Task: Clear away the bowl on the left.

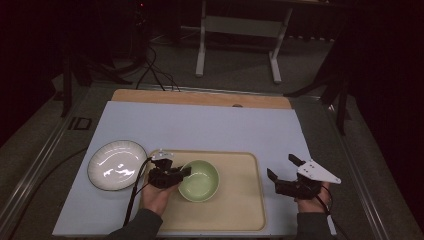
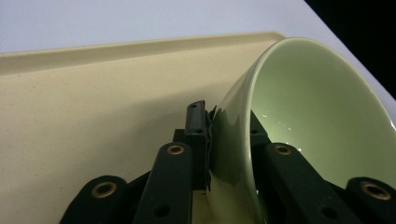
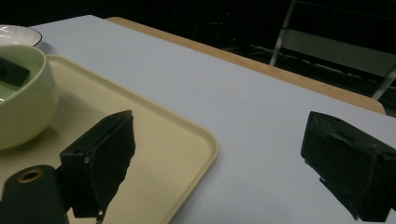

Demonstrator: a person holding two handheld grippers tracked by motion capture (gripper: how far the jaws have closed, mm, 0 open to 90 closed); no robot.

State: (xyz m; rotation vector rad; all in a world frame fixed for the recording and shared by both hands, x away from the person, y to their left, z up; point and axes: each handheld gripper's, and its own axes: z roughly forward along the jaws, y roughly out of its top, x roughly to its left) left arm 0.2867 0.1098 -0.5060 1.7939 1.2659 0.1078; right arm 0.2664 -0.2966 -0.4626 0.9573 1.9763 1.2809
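A pale green bowl (image 1: 200,181) sits on the beige tray (image 1: 240,200) near its left end. My left gripper (image 1: 183,173) is shut on the bowl's left rim, one jaw inside and one outside. In the left gripper view the bowl (image 2: 317,112) stands between the two black jaws, its wall pinched at the left gripper (image 2: 229,135). My right gripper (image 1: 281,167) hovers open by the tray's right edge with nothing between its fingers. The right gripper view has the right gripper (image 3: 219,163) spread wide over the tray's corner (image 3: 196,140), and the bowl (image 3: 23,107) at far left.
A white plate (image 1: 116,164) with a dark rim lies on the light blue mat (image 1: 210,127) left of the tray. A wooden table strip (image 1: 200,98) runs along the far edge. Beyond it are a white-legged stand (image 1: 240,35) and cables on the floor.
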